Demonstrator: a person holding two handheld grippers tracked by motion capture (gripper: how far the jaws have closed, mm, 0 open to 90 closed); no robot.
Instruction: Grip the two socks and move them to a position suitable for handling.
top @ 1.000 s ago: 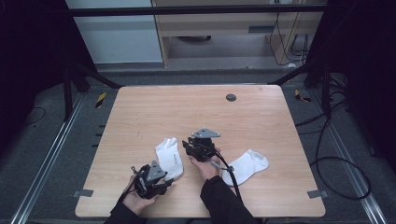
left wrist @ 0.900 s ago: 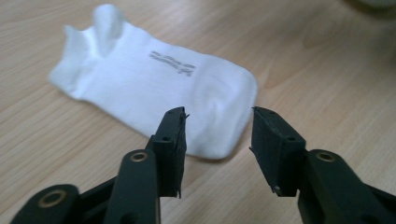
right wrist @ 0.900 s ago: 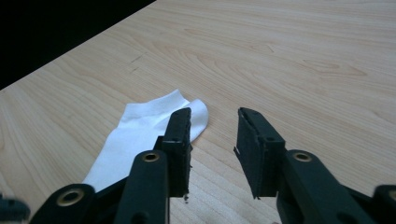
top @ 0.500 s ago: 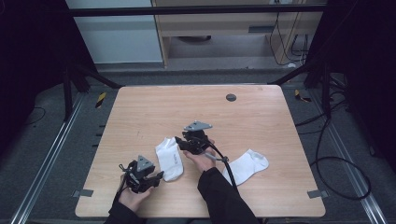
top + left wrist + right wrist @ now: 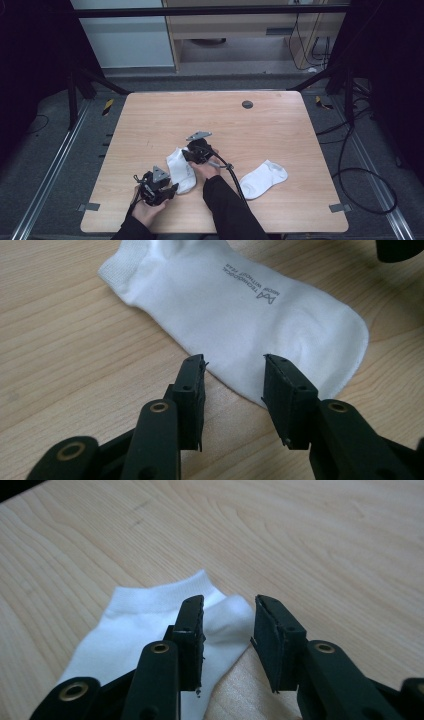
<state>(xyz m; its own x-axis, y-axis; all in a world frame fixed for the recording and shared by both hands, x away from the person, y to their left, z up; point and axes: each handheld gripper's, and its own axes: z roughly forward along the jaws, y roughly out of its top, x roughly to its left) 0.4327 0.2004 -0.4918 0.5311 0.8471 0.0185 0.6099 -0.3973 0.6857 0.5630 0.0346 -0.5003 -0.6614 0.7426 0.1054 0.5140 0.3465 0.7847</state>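
A white sock with grey print lies flat on the wooden table, between my two grippers. My left gripper sits at its near end; in the left gripper view the sock has its toe edge just ahead of the left gripper. Those jaws have just been closing and stand apart, not pressing the cloth. My right gripper is at the sock's far end. In the right gripper view the sock's cuff lies between the right gripper's jaws, which have also been closing but remain apart.
A second white sock lies to the right of the person's right forearm. A dark round hole sits near the table's far edge. Cables trail from both grippers.
The right gripper has moved left and a little down, onto the far end of the sock. The left gripper has shifted only slightly. Neither sock has moved.
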